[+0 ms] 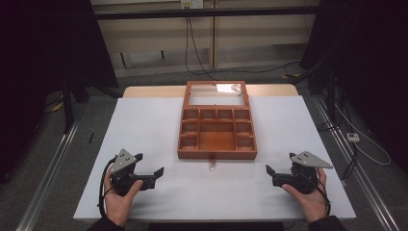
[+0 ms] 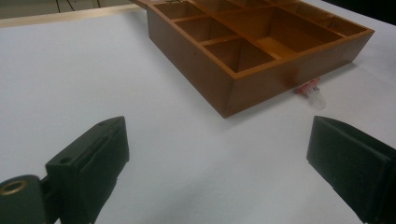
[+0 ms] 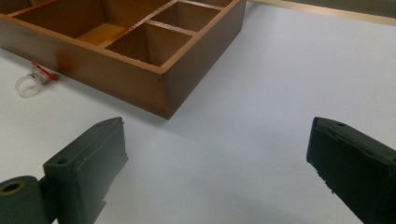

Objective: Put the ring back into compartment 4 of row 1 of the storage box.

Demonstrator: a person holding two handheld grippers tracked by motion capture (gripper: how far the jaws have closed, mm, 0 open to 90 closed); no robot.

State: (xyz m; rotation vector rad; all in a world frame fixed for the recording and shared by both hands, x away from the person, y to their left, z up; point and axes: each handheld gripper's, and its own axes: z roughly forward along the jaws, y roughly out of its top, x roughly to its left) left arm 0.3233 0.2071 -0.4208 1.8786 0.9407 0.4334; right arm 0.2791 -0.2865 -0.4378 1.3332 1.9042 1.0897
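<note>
A brown wooden organiser box (image 1: 217, 134) with several compartments and a raised glass lid (image 1: 217, 93) stands mid-table. A small clear tube with a red label (image 1: 211, 165) lies on the white table just in front of the box's near wall; it is also the tube (image 2: 312, 92) in the left gripper view and the tube (image 3: 32, 80) in the right gripper view. My left gripper (image 1: 150, 170) rests low at the front left, jaws wide open, nothing between them. My right gripper (image 1: 274, 169) rests at the front right, jaws wide open and empty. Both point toward the box.
The white table top (image 1: 144, 125) has bare room on both sides of the box. A wooden strip (image 1: 149, 91) edges the far side. Cables (image 1: 202, 57) and dark stands lie on the floor beyond the table.
</note>
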